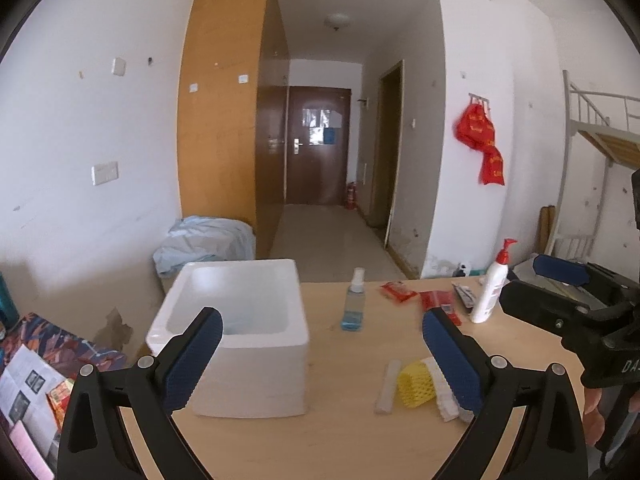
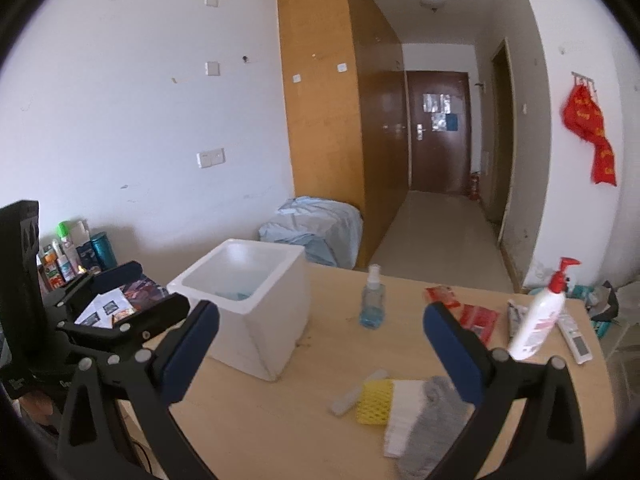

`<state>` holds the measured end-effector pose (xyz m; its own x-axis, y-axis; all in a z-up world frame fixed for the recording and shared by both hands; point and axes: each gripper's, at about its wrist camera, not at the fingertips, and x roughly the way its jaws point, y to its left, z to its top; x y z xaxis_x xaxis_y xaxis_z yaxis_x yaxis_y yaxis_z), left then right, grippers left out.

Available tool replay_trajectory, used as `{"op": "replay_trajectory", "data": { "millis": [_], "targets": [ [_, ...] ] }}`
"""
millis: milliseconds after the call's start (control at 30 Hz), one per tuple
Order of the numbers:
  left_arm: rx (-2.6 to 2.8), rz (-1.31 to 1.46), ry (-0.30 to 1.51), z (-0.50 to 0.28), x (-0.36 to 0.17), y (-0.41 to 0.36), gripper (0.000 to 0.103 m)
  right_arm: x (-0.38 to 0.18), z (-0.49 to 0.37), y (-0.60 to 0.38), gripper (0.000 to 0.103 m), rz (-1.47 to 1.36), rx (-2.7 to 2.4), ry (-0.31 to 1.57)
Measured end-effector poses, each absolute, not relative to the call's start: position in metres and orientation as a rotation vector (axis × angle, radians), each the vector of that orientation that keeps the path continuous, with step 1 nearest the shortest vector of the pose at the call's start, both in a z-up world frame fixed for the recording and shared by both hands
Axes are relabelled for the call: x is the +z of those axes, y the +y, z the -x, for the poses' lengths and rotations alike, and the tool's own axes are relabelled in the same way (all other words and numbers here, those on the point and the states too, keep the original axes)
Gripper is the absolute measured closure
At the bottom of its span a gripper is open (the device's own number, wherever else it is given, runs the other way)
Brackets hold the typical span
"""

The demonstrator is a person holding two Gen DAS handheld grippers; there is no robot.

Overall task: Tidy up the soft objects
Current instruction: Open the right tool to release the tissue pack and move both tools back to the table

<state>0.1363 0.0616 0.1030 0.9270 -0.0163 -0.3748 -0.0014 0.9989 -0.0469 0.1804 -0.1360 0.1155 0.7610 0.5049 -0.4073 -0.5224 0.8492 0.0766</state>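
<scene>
Left wrist view: we see our left tool (image 1: 322,334) released, its blue pads spread wide with nothing between them, above the wooden bench (image 1: 344,432). The white foam box (image 1: 236,332) stands open-topped at the bench's left part. To its right, near the front edge, lies a cluster of soft items: a white foam strip (image 1: 387,387), a yellow foam net (image 1: 416,384) and a white ribbed pad (image 1: 442,396), the last partly behind the right pad. Farther back stand a blue spray bottle (image 1: 353,300), red packets (image 1: 420,296) and a white pump bottle (image 1: 492,284). Our right tool (image 1: 576,296) enters from the right edge.

Right wrist view: we see our right tool (image 2: 320,330) released, jaws fully spread and empty. The foam box (image 2: 256,312) holds something pale blue at its bottom. The yellow net (image 2: 374,402), the white pad (image 2: 404,416) and a grey cloth (image 2: 434,428) touch one another beside the foam strip (image 2: 354,394). Our left tool (image 2: 116,296) shows at the left edge.
</scene>
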Motion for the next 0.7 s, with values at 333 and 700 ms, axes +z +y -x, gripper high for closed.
{"op": "replay_trajectory", "data": {
  "millis": [333,700],
  "targets": [
    [-0.071,0.031,0.382,-0.14,0.1,0.03,0.003,0.109,-0.166,-0.177,0.0,0.019,0.468,0.41],
    [-0.139,0.017,0.383,-0.14,0.074,-0.005,0.003,0.081,-0.15,-0.207,0.0,0.049,0.345,0.404]
  ]
}}
